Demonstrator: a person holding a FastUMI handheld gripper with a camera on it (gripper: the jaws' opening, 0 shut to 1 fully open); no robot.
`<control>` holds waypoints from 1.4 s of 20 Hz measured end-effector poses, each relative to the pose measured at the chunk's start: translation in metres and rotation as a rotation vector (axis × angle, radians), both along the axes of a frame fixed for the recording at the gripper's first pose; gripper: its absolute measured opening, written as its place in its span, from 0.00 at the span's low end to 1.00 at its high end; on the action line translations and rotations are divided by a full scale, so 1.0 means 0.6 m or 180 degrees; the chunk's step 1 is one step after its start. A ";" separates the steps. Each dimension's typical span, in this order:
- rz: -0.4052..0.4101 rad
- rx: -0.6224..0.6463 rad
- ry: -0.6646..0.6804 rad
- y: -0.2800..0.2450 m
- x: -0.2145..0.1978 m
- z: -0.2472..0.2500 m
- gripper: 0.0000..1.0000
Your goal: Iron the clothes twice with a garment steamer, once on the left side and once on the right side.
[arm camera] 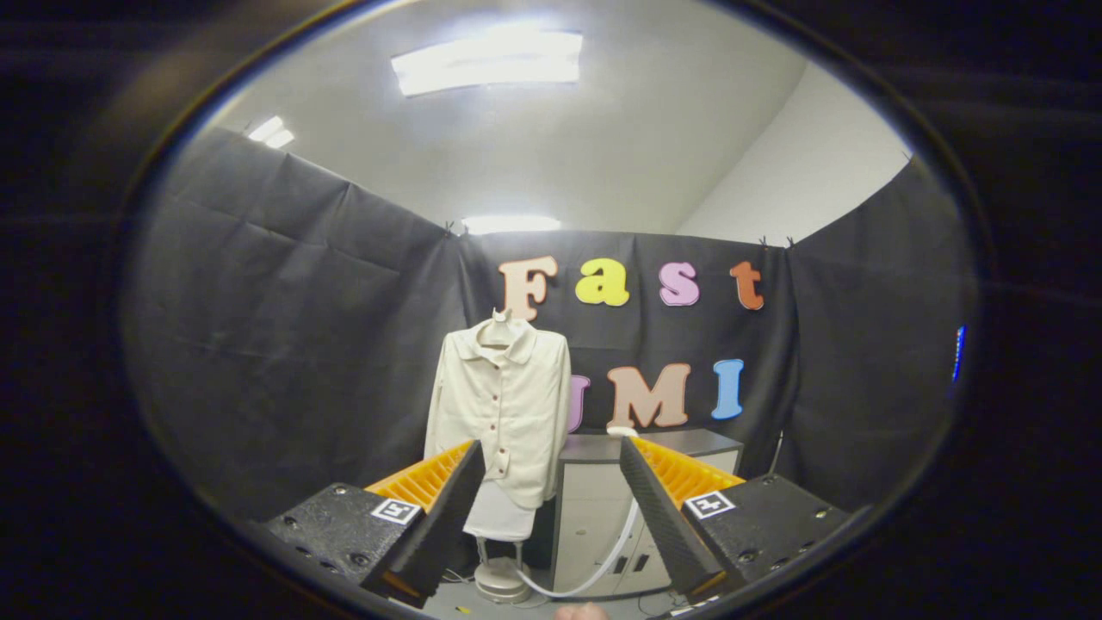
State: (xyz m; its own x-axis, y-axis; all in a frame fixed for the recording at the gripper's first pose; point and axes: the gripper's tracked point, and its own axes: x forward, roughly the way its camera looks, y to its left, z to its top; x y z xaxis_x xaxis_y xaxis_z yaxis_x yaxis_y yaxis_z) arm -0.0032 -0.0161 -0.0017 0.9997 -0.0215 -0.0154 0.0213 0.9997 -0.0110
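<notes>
On the left, beyond the left finger, a cream button-up shirt (506, 405) hangs on a mannequin stand (502, 579) with a round foot on the floor. The tongs (551, 508) are wide apart and hold nothing; both fingers point toward the shirt and the cabinet. A white hose (613, 558) curves from near the stand's foot up between the fingers to a small white thing on the bench (680, 443), a grey-topped cabinet with pale doors; I judge this white thing to be the garment steamer head (622, 430), but it is too small to be sure. It should be light and stiff, best taken at its handle, while the hose will drag softly. The shirt is soft and will swing if pushed. Each finger block carries a square marker (708, 504); I can read no brand.
</notes>
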 end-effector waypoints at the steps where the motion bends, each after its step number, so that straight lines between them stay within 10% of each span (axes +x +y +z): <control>1: 0.0002 0.0014 0.0007 0.000 -0.002 -0.004 0.96; 17: -0.0202 -0.0146 0.0110 -0.017 0.068 -0.040 0.96; 28: -0.0155 -0.0196 0.0098 -0.110 0.238 -0.076 0.96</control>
